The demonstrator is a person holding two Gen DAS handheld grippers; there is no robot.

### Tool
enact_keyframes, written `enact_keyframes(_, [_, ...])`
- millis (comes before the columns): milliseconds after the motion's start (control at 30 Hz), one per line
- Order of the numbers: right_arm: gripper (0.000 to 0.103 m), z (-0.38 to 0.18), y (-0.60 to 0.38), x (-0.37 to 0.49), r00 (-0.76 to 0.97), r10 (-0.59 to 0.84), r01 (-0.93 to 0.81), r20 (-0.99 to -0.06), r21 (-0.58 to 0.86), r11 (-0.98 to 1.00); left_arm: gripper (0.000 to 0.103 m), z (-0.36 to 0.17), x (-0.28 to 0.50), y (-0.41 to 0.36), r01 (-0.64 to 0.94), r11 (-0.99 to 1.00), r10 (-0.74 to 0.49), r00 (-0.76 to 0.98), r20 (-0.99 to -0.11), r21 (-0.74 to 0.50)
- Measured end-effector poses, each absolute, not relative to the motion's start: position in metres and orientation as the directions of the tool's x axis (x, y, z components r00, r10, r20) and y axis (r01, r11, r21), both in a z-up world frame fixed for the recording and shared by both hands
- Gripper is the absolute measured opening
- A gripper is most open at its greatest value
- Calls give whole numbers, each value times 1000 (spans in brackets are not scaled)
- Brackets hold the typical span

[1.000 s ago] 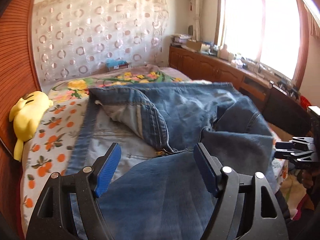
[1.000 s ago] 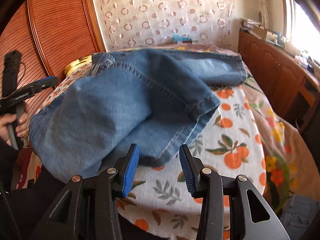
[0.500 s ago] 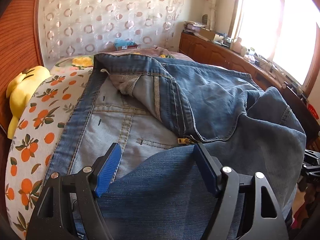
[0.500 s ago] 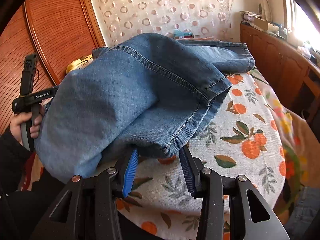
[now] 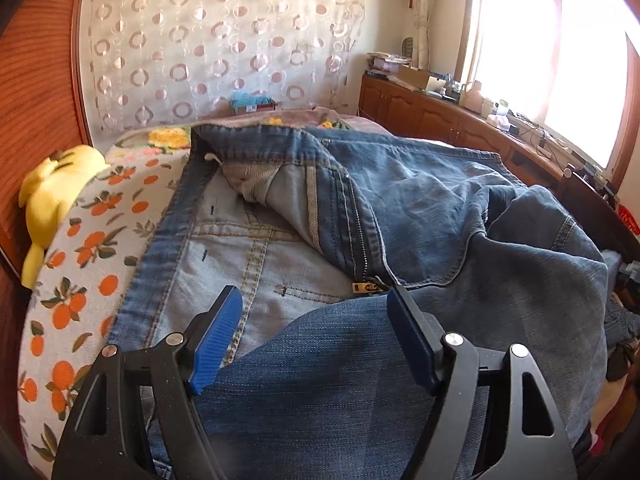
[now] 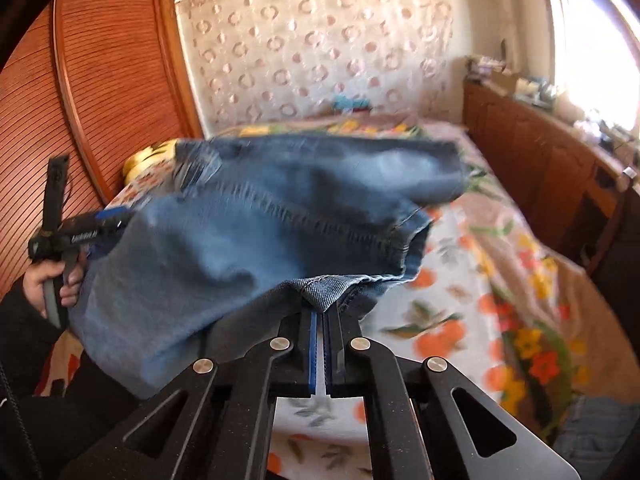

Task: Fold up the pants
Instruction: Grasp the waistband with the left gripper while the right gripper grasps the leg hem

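Blue jeans [image 5: 420,216] lie on the bed with the waistband open and the zipper showing; a folded leg part lies between my left fingers. My left gripper [image 5: 316,316] is open, its blue pads on either side of the denim without pinching it. In the right wrist view the jeans [image 6: 256,236] are lifted and blurred. My right gripper [image 6: 320,316] is shut on the hem of a jeans leg. The left gripper [image 6: 100,220] also shows there, at the jeans' left edge, in a hand.
The bed [image 5: 84,272] has an orange-print sheet and a floral blanket [image 6: 532,320]. A yellow plush toy [image 5: 52,196] lies at its left edge against a wooden wardrobe [image 6: 100,92]. A wooden cabinet [image 5: 440,116] with clutter runs under the window on the right.
My right gripper has closed on the jeans hem and lifted it. The left gripper stayed open and moved a little further over the jeans.
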State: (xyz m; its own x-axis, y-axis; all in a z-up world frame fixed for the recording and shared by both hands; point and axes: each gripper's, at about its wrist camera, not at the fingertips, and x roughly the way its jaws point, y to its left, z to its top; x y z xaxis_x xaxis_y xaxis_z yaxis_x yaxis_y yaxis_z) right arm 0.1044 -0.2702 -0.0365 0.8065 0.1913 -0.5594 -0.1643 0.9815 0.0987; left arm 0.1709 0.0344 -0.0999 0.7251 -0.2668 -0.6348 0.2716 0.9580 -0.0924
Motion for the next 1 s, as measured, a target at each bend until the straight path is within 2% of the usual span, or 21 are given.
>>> enact_keyframes(333, [2, 24, -310, 72, 873, 59, -55, -484, 23, 998, 76, -68, 160, 35, 276, 957, -276, 751, -599, -94])
enact_keyframes(567, [3, -14, -304, 71, 768, 70, -53, -637, 45, 998, 76, -60, 153, 40, 271, 958, -272, 760, -590, -93])
enact_keyframes(600, [8, -16, -304, 71, 762, 68, -47, -644, 49, 998, 76, -60, 153, 40, 270, 958, -271, 760, -591, -92])
enact_keyframes(700, [10, -11, -303, 74, 762, 59, -37, -645, 47, 998, 76, -61, 156, 41, 264, 961, -256, 759, -598, -77])
enact_keyframes(767, [16, -3, -305, 76, 773, 55, -35, -632, 45, 998, 76, -62, 157, 43, 255, 965, -242, 761, -602, -65])
enact_keyframes(833, [29, 5, -307, 76, 790, 48, -26, -611, 44, 999, 76, -64, 158, 44, 247, 967, -230, 761, -607, -57])
enact_keyframes(900, [37, 4, -313, 83, 798, 45, -17, -601, 53, 998, 76, -66, 160, 48, 235, 971, -216, 759, -614, -50])
enact_keyframes(1000, [40, -9, -315, 95, 796, 63, -23, -602, 74, 997, 76, -69, 161, 56, 219, 975, -200, 757, -623, -48])
